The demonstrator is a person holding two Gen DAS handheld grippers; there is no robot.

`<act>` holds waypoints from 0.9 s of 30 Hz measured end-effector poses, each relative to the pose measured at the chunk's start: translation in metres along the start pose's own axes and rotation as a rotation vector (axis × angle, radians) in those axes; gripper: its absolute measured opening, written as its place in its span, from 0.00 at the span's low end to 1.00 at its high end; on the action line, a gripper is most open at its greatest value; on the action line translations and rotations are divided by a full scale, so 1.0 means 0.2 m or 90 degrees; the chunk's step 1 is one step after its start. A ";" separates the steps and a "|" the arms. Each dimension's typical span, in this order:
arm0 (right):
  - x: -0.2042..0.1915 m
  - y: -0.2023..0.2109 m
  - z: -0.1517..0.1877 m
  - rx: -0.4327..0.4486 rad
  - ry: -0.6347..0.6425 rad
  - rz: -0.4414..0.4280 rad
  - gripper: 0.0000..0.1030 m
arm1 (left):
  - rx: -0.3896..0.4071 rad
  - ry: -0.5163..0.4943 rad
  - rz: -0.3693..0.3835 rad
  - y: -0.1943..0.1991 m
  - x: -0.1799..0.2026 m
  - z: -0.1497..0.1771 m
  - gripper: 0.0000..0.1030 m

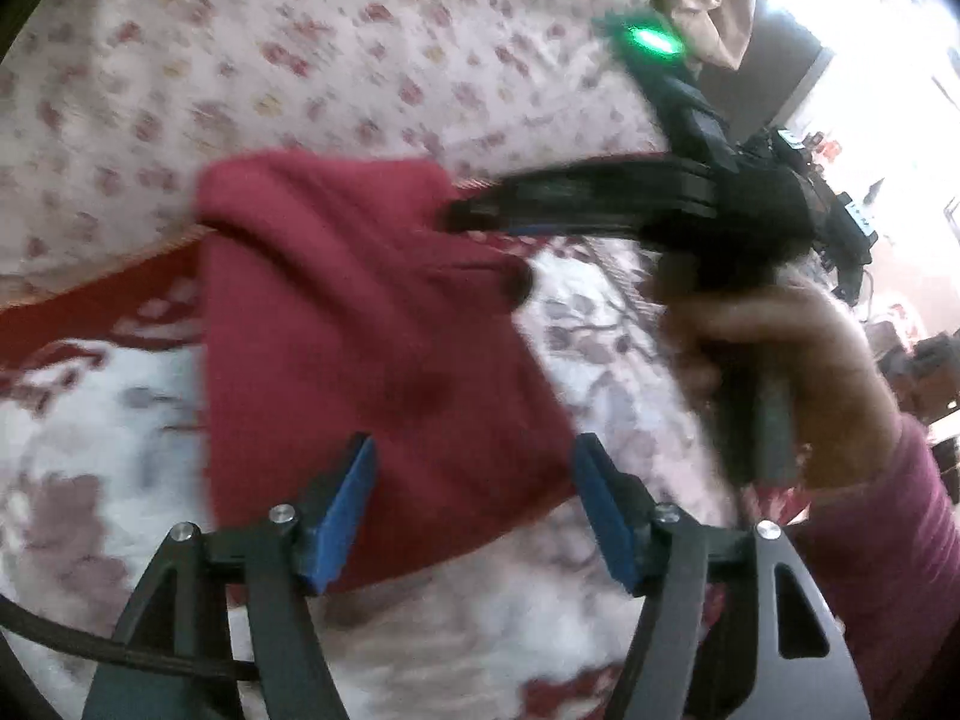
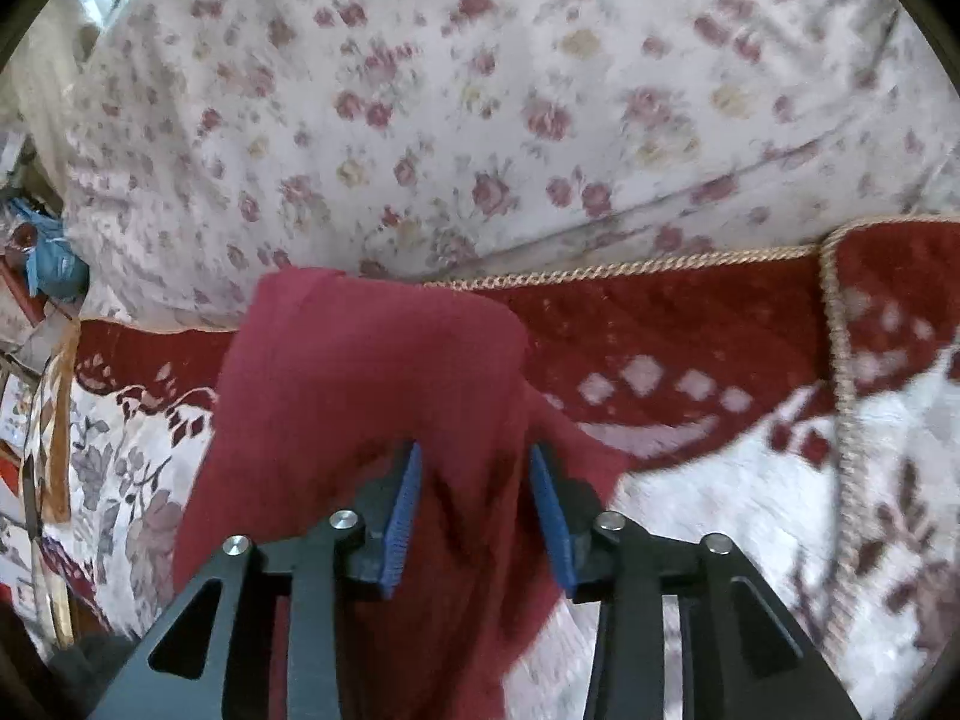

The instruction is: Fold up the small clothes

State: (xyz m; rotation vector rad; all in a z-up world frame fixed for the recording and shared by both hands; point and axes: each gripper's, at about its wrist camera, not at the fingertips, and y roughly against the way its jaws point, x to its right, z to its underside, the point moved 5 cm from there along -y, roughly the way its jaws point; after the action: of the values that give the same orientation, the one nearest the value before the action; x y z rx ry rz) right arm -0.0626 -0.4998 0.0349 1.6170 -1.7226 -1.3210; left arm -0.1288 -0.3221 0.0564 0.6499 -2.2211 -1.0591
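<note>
Blue pads of the left gripper [image 1: 474,510] stood well apart, jaws wide, w/ the dark red cloth [image 1: 372,330] lying between them but not pinched. Same on the right gripper [image 2: 474,516]: jaws parted, cloth bunched between the pads, none of it pressed as far as I could tell. In the left view the right gripper's fingers lay over the cloth's far edge, a hand [image 1: 798,372] in a maroon sleeve [image 1: 900,540] round its handle. Cloth sat on a red-and-white patterned rug [image 2: 720,360] w/ corded trim; beyond, a floral sheet [image 2: 480,90].
</note>
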 end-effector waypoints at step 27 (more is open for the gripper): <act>-0.13 0.27 0.46 -0.022 0.066 -0.081 0.19 | 0.023 0.099 -0.140 -0.03 -0.43 0.16 0.67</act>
State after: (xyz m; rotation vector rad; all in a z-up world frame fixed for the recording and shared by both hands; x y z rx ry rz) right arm -0.1613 -0.4508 0.0469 1.7681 -1.5523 -1.2928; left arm -0.0877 -0.2540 0.0099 0.9755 -2.0733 -1.0379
